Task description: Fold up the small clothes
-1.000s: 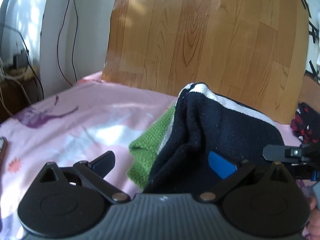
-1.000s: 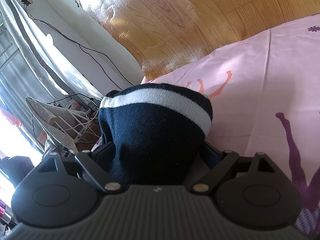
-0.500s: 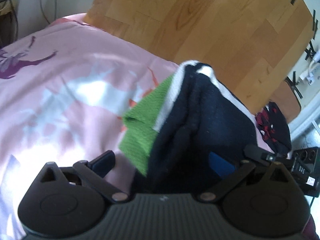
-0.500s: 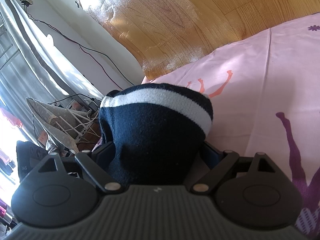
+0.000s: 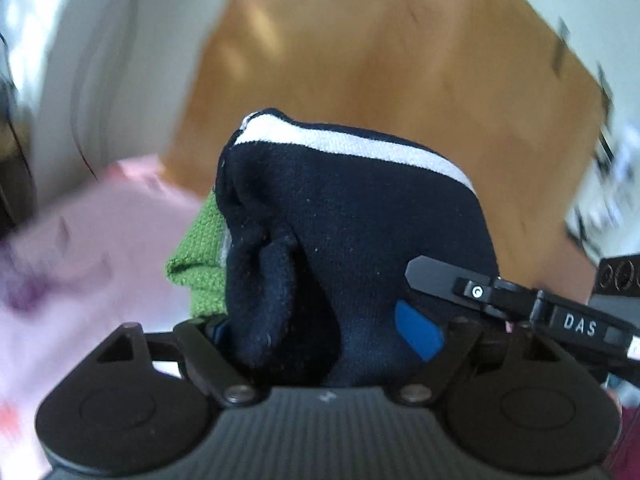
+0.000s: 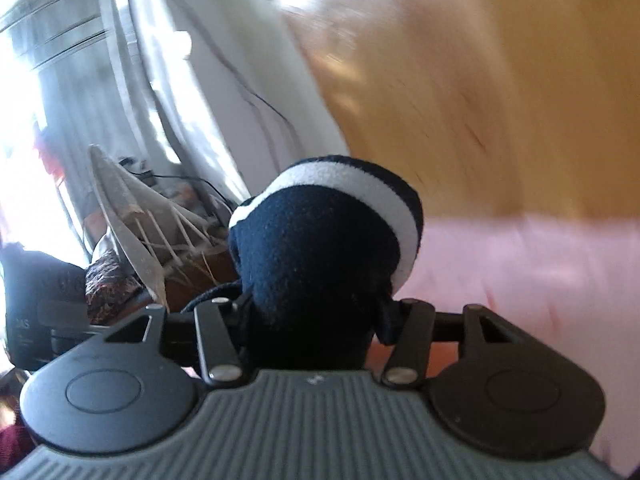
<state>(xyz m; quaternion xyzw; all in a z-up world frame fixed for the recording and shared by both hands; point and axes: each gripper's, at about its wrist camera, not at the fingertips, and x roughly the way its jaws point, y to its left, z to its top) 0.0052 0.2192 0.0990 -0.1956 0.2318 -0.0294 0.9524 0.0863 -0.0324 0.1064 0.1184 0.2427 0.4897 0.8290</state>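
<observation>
A small navy garment (image 5: 352, 220) with a white stripe and a green part (image 5: 200, 248) fills the left wrist view. My left gripper (image 5: 320, 320) is shut on its bunched navy fabric; a blue pad (image 5: 418, 328) shows at the right finger. My right gripper (image 6: 316, 312) is shut on another part of the same navy garment (image 6: 320, 256), whose white stripe curls over the top. The right gripper's black finger reaches into the left wrist view (image 5: 472, 284). The garment is held up above the pink sheet (image 5: 100, 248).
A wooden headboard (image 5: 380, 80) stands behind the bed. The pink sheet also shows in the right wrist view (image 6: 532, 264). A white wall with cables (image 6: 248, 92) and a drying rack (image 6: 132, 224) lie to the left, beyond the bed edge.
Both grippers have swung and lifted with the garment; both views are motion-blurred. My left gripper has closed tighter on the fabric. The right view now points more toward the wall and headboard.
</observation>
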